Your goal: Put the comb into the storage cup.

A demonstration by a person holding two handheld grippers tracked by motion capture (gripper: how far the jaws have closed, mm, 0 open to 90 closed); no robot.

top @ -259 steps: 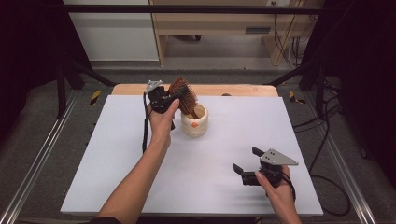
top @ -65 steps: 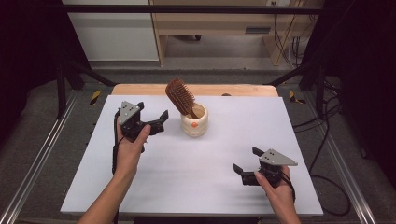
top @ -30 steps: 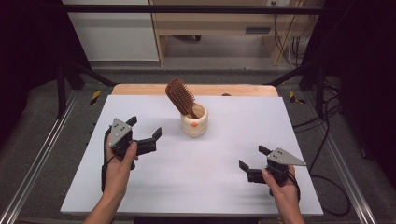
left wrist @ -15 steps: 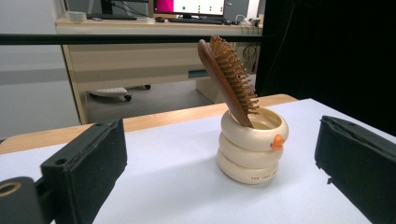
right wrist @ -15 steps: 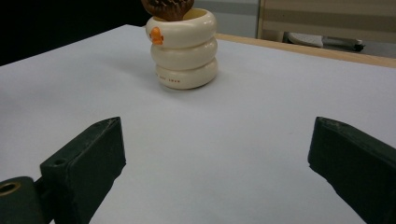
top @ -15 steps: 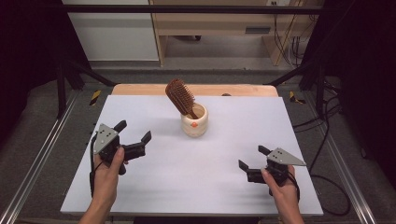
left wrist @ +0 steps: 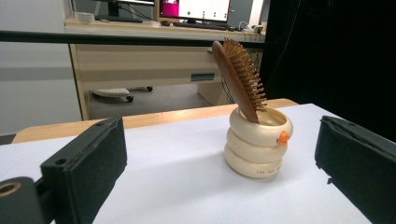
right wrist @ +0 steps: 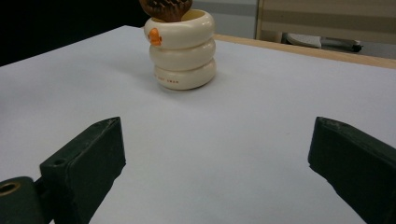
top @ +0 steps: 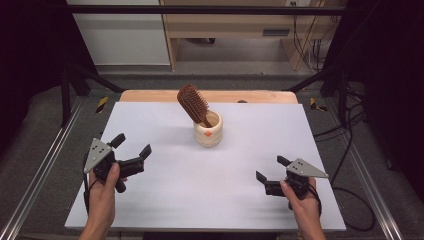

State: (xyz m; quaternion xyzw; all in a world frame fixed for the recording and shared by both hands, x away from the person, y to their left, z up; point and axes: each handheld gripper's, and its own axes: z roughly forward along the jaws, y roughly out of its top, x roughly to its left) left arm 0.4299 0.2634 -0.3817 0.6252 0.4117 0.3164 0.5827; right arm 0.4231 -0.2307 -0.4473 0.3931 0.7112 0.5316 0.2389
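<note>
Hairbrush (top: 193, 101): stood handle-down in the cream holder (top: 208, 130); it leaned back and toward the table's left, its brown head well above the rim; in the left gripper view the bristles faced right (left wrist: 239, 77).
Holder: sat on the white table (top: 220, 180) in the far middle part, near the wooden strip along the far edge; its body was made of three stacked rings, with a small orange mark near the rim (left wrist: 282, 138).
Left gripper (top: 132, 151): held in the left hand (top: 102, 192) over the near left part of the table; its jaws stood wide apart with nothing between them; it was well apart from the holder and pointed toward it, as its own view showed the holder between the two black jaws.
Right gripper (top: 270, 168): held in the right hand (top: 304, 206) over the near right part of the table; jaws likewise spread wide and gripping nothing; it was well apart from the holder, which appeared farther off in its own view (right wrist: 182, 49).
Cables: a black one trailed from each gripper beside the wrist.
</note>
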